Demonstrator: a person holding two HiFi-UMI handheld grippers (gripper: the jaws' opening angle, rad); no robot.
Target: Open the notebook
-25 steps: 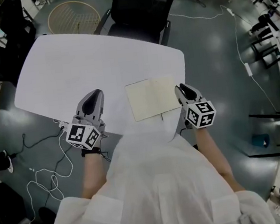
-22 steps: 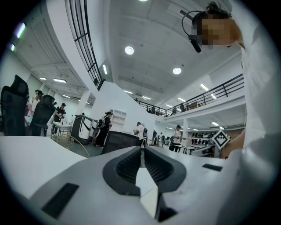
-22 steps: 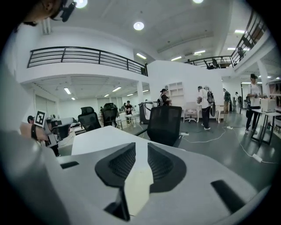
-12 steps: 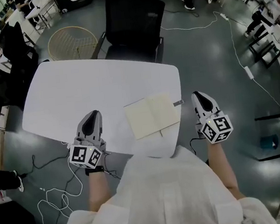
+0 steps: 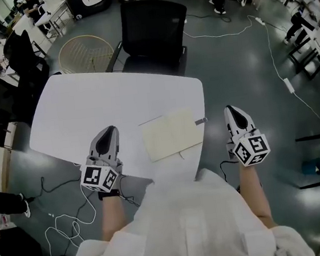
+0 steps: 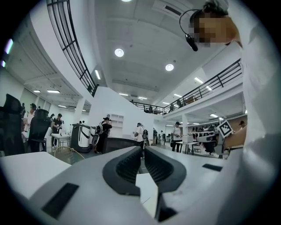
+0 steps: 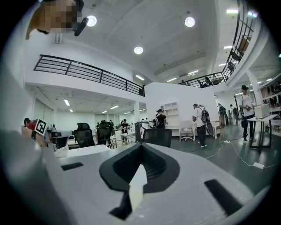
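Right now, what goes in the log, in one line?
notebook: open, flat on table | left gripper: shut, empty | right gripper: shut, empty, beside table

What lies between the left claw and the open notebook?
In the head view, only bare white tabletop separates the left claw from the cream-paged open notebook.

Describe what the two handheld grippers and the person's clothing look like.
The left gripper and right gripper both have light grey, tapering shells with dark insets. Their fingers are black and ribbed on the inner faces. Each carries a white cube printed with black square markers at the rear. The person wears a loose white top with short sleeves.
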